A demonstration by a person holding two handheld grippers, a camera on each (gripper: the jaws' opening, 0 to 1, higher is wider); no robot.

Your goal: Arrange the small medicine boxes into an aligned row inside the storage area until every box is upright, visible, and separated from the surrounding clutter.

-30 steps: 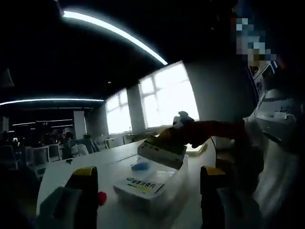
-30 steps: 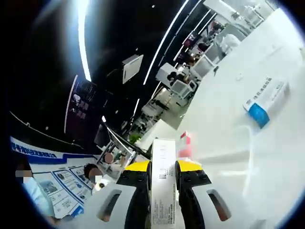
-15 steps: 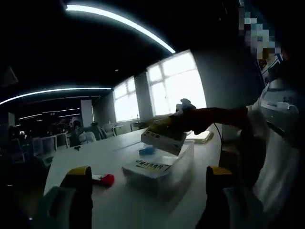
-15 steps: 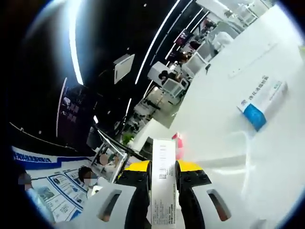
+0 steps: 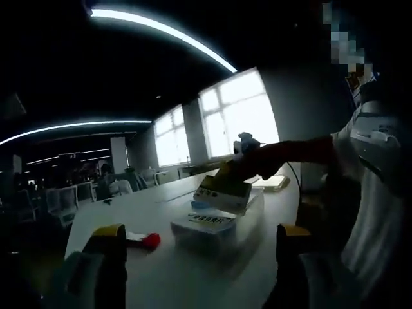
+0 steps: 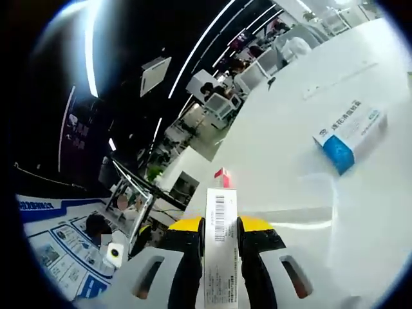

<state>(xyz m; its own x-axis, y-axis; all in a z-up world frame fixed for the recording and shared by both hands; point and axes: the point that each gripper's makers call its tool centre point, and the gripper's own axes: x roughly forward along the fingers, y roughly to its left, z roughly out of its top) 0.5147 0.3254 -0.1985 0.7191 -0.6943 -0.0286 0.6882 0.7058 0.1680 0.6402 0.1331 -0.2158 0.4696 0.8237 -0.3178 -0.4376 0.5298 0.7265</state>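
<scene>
In the right gripper view my right gripper [image 6: 221, 241] is clamped on a white medicine box [image 6: 221, 254], held edge-on between the two yellow-tipped jaws with its barcode face toward the camera. A blue-and-white medicine box [image 6: 349, 130] lies flat on the white table [image 6: 283, 154], well apart from my jaws to the upper right. A small red-and-white object [image 6: 222, 177] sits just past the held box's far end.

In the left gripper view my left gripper [image 5: 199, 238] stands wide with nothing between its jaws. Beyond them a clear storage bin [image 5: 219, 225] rests on the table, a yellow-labelled box [image 5: 207, 223] lying flat in it. The right gripper comes in from the right, holding its box above the bin. A red object [image 5: 145, 240] lies left of the bin.
</scene>
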